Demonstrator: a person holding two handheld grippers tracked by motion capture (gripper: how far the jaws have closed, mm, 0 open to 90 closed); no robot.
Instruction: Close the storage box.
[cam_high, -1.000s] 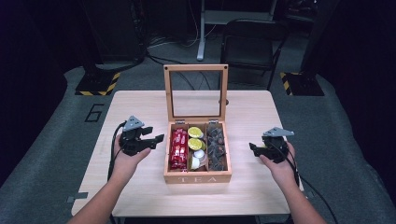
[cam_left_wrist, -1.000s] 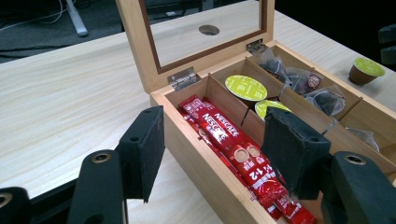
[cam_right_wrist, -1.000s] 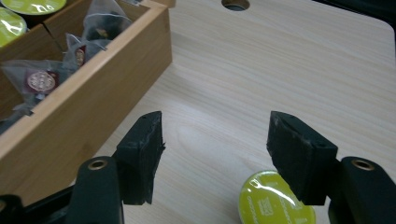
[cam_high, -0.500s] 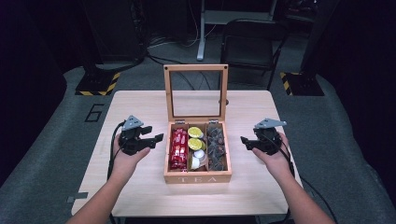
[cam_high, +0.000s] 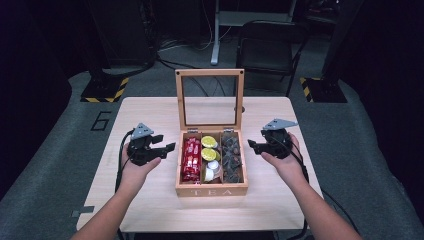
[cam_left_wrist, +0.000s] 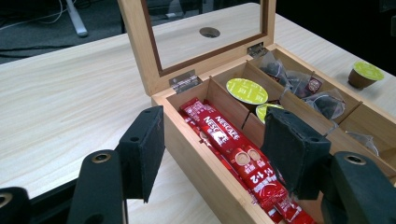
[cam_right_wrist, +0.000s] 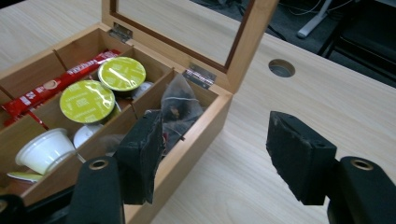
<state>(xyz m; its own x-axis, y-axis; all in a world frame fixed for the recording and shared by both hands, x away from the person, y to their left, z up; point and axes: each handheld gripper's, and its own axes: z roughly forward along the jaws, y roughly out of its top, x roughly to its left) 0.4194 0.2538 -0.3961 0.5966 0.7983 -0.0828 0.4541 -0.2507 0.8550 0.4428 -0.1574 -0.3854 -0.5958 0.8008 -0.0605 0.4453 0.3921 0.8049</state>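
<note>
Both grippers, left gripper (cam_high: 167, 146) and right gripper (cam_high: 251, 145), stand open and empty, flanking the tea box (cam_high: 211, 190) between them. Risk: either jaw may strike the upright lid (cam_high: 209, 73), slamming it shut.

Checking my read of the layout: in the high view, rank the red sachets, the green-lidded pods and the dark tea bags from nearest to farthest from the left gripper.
From the left gripper:
1. Red sachets, left compartment, closest to it.
2. Green-lidded pods, middle compartment.
3. Dark tea bags, right compartment, on the box's far side.
</note>
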